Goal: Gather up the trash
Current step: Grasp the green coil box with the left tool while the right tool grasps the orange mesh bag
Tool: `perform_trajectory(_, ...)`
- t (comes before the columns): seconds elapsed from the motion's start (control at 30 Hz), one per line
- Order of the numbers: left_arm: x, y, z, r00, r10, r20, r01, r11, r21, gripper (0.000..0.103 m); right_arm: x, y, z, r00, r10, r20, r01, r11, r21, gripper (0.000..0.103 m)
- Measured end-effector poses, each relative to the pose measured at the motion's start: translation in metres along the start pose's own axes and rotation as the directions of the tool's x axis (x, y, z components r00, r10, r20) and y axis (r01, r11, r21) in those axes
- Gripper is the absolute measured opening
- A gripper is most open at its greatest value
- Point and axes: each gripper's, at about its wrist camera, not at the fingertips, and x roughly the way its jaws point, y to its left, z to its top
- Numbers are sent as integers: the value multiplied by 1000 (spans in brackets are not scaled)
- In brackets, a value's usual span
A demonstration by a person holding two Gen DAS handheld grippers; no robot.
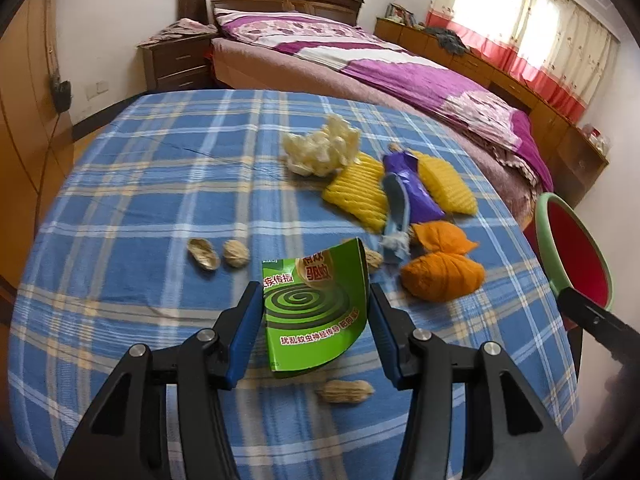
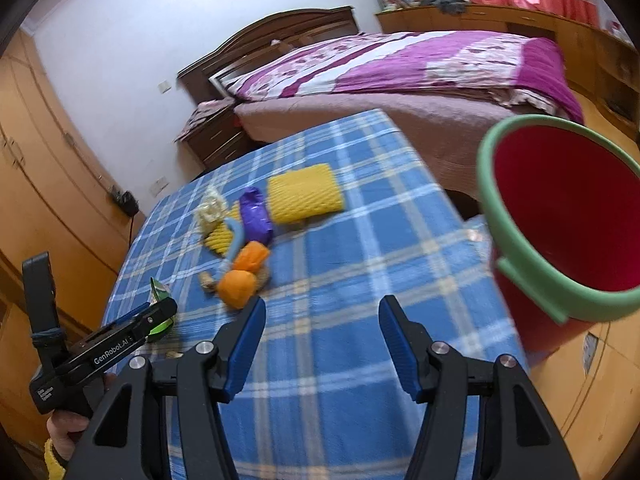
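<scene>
Blue plaid cloth covers the desk (image 1: 140, 184), where the left gripper (image 1: 316, 312) has its fingers spread around a curled green mosquito-coil wrapper (image 1: 316, 304), left pad touching its edge. Right gripper (image 2: 322, 340) hangs wide open, holding nothing, beside the red bucket (image 2: 568, 216).

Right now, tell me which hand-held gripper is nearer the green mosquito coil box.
Left. The left hand-held gripper straddles the green mosquito coil box, fingers open on either side of it. The right hand-held gripper hangs open over bare tablecloth, off to the box's right.
</scene>
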Motion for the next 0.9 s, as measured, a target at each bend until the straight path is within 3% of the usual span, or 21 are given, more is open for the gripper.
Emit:
perform_trajectory(0.27, -1, 24, 2, 1000, 5, -1, -5, 998, -66, 53, 34, 35, 6, 997, 52, -55, -55, 996, -64, 62)
perform_trajectory(0.63, 1, 34, 1, 1000, -15, 7, 15, 997, -76, 53, 76, 58, 10, 989, 88, -117, -98, 991, -86, 61)
perform_trajectory(0.8, 2, 34, 1, 1000, -17, 6, 18, 997, -74, 53, 85, 56, 8, 985, 103, -136, -115, 990, -80, 33)
perform_trajectory(0.9, 2, 33, 2, 1000, -20, 6, 21, 997, -72, 53, 82, 54, 6, 985, 112, -128, -123, 990, -76, 27)
